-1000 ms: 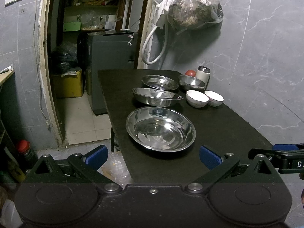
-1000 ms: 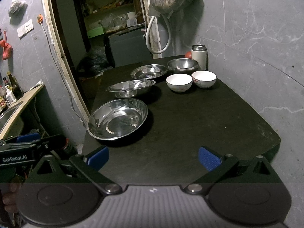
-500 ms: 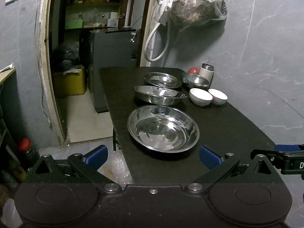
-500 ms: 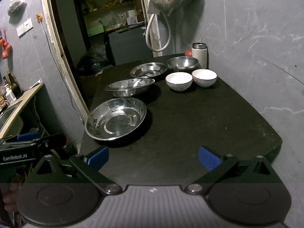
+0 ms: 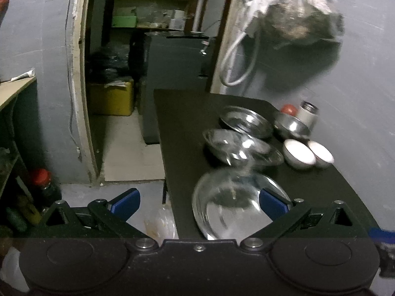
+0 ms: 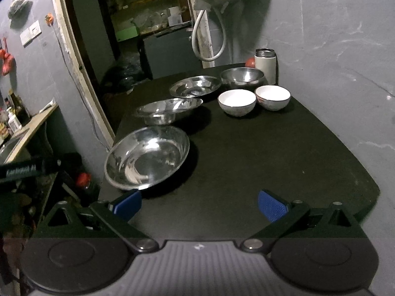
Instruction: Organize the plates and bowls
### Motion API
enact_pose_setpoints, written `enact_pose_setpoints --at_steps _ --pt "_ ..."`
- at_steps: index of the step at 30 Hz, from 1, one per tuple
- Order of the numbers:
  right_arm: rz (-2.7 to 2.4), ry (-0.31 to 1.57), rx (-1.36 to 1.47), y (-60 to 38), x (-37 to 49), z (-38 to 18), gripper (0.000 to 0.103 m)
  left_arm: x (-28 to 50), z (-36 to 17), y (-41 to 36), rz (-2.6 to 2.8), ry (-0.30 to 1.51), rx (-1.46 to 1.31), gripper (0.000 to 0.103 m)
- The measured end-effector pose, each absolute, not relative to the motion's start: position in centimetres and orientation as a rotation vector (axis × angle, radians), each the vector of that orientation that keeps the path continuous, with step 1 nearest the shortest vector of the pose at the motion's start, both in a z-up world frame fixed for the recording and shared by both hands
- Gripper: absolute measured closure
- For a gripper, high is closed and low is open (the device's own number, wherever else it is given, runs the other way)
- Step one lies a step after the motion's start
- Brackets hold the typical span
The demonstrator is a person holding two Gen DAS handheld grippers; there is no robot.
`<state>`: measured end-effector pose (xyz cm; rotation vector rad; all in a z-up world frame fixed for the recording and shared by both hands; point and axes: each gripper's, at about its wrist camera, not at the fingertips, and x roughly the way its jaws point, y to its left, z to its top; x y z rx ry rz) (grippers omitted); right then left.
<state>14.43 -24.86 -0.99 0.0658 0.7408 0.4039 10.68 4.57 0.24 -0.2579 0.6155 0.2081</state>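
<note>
both tools, left tool [image 5: 198, 201] and right tool [image 6: 199, 203], gape wide and empty before the nearest steel plate [image 6: 147, 156], which we judge the first pick; the white bowls [image 6: 236, 101] sit beyond it on the tabletop [image 6: 271, 153].

Blurred steel dishes [image 5: 237, 209] on black table [image 5: 182, 133], left gripper [image 5: 198, 201] jaws apart

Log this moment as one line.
left gripper: open, empty | right gripper: open, empty | nearest large round steel plate: on black table, untouched | stacking: not started
</note>
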Motion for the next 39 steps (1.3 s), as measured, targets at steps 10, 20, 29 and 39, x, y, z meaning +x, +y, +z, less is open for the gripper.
enact_pose_setpoints --at_steps 10,20,29,39 --pt "0.476 0.736 0.155 -22.4 24.7 -1.3 0.000 23.5 -0.3 7.3 0.255 0.700 -0.313 0.001" --pt "0.519 0.802 0.244 -19.9 34.6 -3.9 0.011 31.2 -3.0 7.8 0.255 0.840 -0.344 0.021" --pt "0.566 0.859 0.287 -18.3 38.0 -5.7 0.032 33.0 -4.9 8.1 0.223 0.903 -0.420 0.062" --pt "0.581 0.886 0.272 -17.5 38.9 -6.2 0.065 32.9 -5.5 8.6 0.226 0.892 -0.496 0.092"
